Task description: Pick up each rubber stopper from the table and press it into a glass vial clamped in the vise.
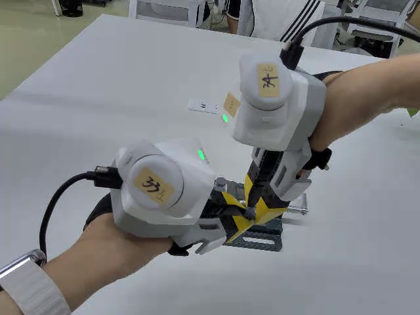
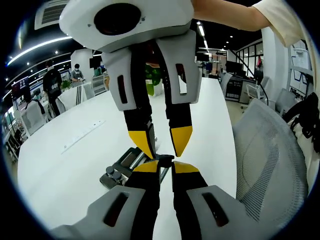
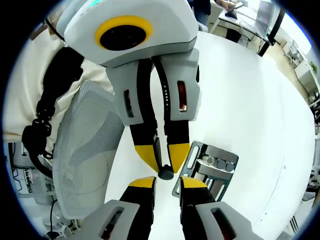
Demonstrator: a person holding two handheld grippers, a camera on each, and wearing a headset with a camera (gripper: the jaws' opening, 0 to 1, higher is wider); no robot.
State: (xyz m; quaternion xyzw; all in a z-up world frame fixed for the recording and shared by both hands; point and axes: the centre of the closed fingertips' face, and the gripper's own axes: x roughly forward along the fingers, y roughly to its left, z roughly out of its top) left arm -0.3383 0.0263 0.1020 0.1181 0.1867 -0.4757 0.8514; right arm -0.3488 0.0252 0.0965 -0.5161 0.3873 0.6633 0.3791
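Left tongs (image 2: 166, 167) grasp the rubber stopper (image 3: 165, 173); right tongs (image 3: 167, 183), released, flank it, near the vise (image 3: 216, 161).

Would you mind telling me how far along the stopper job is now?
Done: the vise shows a row of round grey tops, possibly stoppered already, though I cannot be sure. In hand: the left gripper pinches a dark stopper by the vise, its tips meeting the open right gripper. Left: pressing this stopper home in the vise.
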